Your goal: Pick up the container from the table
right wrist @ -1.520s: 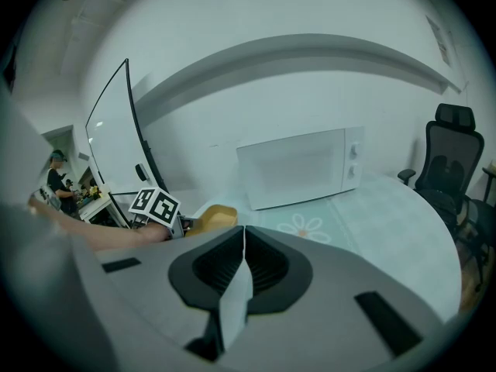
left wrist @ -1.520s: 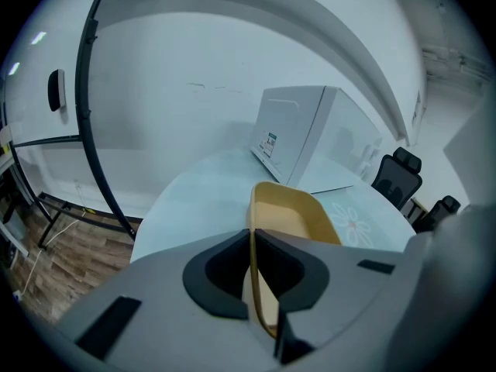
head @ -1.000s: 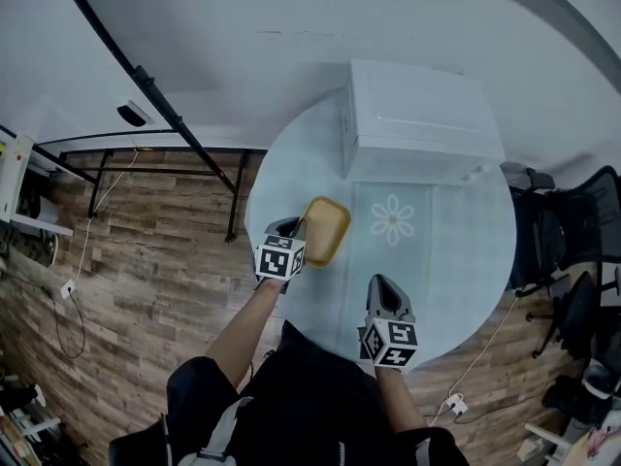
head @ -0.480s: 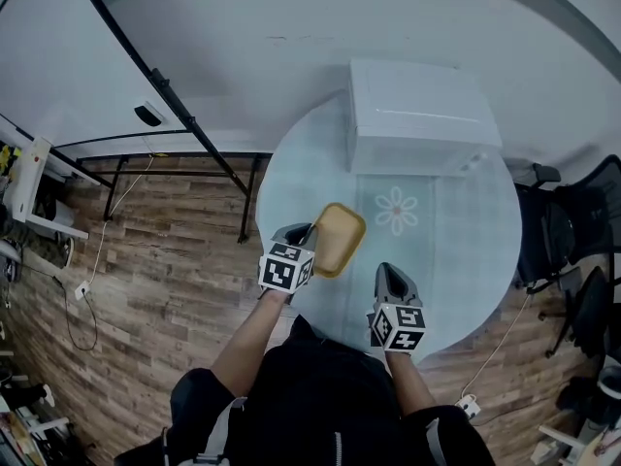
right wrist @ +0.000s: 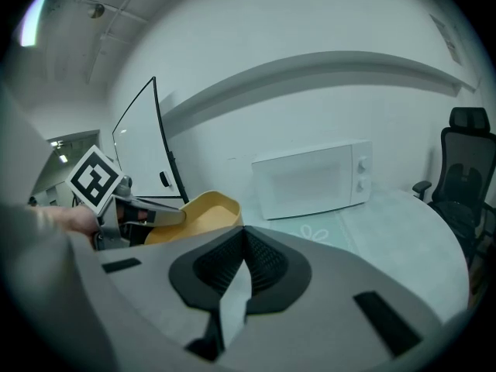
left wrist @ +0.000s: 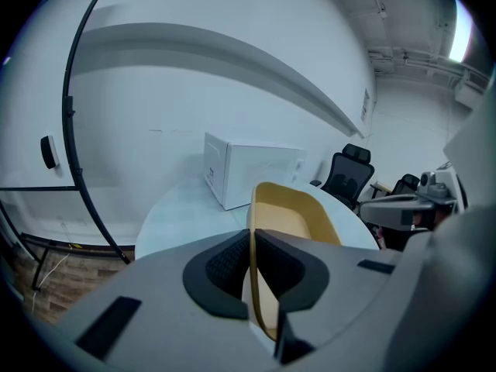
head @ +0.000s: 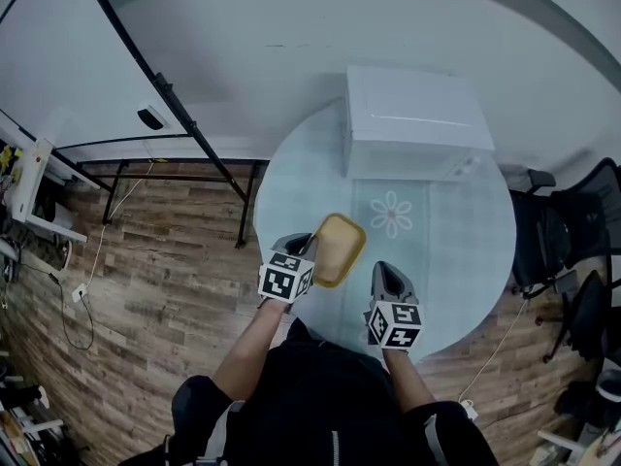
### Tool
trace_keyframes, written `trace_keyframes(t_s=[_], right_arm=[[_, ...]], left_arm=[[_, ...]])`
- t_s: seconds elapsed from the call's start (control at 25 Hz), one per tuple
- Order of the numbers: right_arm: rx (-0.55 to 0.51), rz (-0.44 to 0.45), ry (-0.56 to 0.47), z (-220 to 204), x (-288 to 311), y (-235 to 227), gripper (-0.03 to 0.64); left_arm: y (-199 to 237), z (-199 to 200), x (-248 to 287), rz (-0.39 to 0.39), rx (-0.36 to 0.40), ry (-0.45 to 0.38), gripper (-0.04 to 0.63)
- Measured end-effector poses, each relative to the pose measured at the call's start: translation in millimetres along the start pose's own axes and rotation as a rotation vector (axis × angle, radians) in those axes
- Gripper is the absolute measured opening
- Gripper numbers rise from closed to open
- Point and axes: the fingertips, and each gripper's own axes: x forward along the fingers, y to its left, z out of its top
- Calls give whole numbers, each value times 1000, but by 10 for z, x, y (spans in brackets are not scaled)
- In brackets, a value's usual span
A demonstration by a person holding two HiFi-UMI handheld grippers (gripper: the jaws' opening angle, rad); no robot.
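A shallow yellow container (head: 337, 249) hangs above the near left part of the round table (head: 466, 260). My left gripper (head: 303, 246) is shut on its near rim. In the left gripper view the thin yellow wall (left wrist: 252, 242) runs between the two black pads and the container (left wrist: 291, 219) opens out beyond them, tilted on edge. My right gripper (head: 385, 282) is over the table's near edge, jaws shut with nothing between them. The right gripper view shows the container (right wrist: 194, 214) at left with the left gripper's marker cube (right wrist: 94, 178) beside it.
A white microwave (head: 415, 122) stands at the table's far side, with a flower print (head: 392, 216) on the tabletop before it. A black metal stand (head: 165, 100) is at left over the wooden floor. Black office chairs (head: 572, 250) sit at right.
The left gripper has lifted the yellow container off the table and carried it nearer and to the right. The right gripper has stayed where it was.
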Motion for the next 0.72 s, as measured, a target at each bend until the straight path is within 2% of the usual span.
trace_keyframes(t_s=[0.72], right_arm=[[-4, -11, 6, 2, -39, -12, 23]], left_arm=[[-81, -47, 46, -17, 37, 24, 27]])
